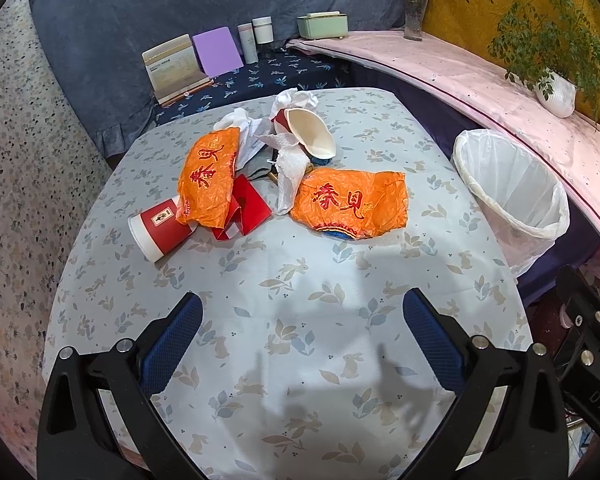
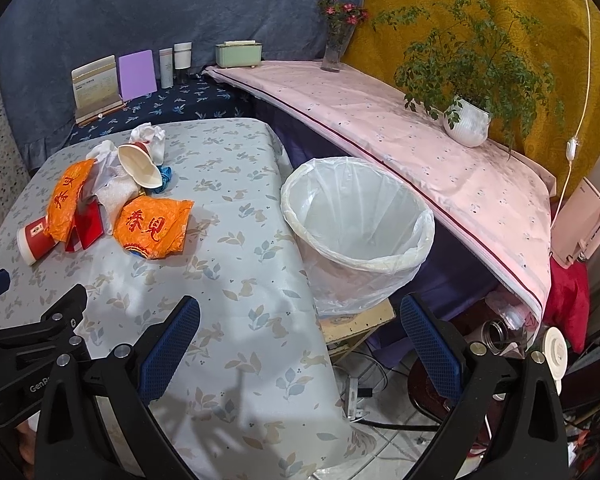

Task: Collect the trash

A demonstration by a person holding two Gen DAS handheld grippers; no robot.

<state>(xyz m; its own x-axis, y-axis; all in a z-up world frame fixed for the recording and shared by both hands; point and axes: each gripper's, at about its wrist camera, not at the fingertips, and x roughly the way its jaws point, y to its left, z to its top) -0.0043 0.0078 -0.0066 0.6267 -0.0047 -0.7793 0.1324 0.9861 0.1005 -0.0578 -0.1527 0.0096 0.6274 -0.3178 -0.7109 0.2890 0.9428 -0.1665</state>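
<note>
Count on table: 2 orange wrappers (image 1: 210, 176) (image 1: 350, 204); 2 paper cups, one red at frame left (image 1: 160, 232), one crushed at centre (image 1: 310, 132); 1 red packet (image 1: 246, 210); crumpled white tissues (image 1: 290, 172), number unclear. Right: 1 lined trash bin (image 1: 510, 188). Upper right: 1 potted plant (image 1: 556, 94), 1 flower vase (image 1: 415, 16).

You have two crumpled orange wrappers (image 1: 210, 176) (image 1: 352, 204), a red paper cup (image 1: 160, 232) on its side, a red packet (image 1: 246, 208), white tissues (image 1: 290, 176) and a tipped cup (image 1: 310, 132) heaped mid-table. Beside the table, the trash bin (image 2: 358, 236) stands upright, lined with a clear bag.
</note>
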